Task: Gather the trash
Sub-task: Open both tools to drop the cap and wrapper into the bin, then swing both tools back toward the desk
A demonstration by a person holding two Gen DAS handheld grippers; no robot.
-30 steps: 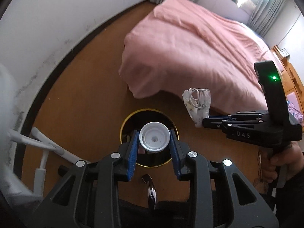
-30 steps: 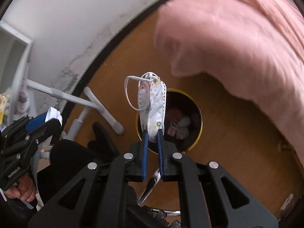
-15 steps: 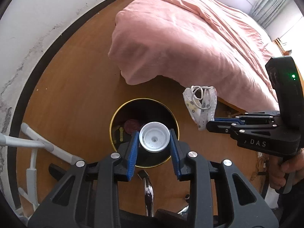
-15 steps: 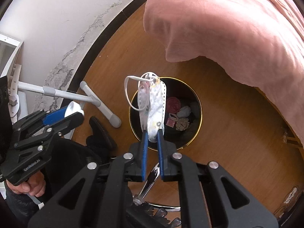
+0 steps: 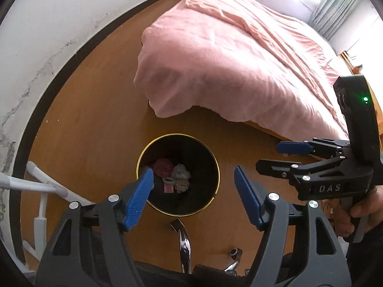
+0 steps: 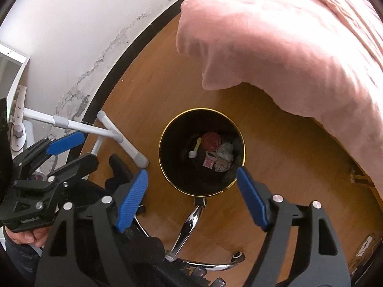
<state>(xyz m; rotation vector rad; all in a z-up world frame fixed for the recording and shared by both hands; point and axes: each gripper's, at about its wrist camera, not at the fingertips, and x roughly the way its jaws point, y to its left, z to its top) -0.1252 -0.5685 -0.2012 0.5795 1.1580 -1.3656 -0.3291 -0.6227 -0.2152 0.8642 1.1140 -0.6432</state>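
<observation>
Above the round black bin with a gold rim (image 5: pixel 216 167), my left tool (image 5: pixel 194 197) hangs with its blue pads spread wide and nothing between them. My right tool (image 6: pixel 191 197) is likewise spread and empty over that bin. Crumpled trash (image 6: pixel 216 151) lies at the bottom. Beyond, on the wooden floor (image 5: pixel 95 110), stands a bed under a pink cover (image 5: pixel 239 59).

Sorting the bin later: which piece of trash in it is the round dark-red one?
The disc-shaped one at the pile's far edge inside the black bin; the others are grey or white crumples, or small and pink.
</observation>
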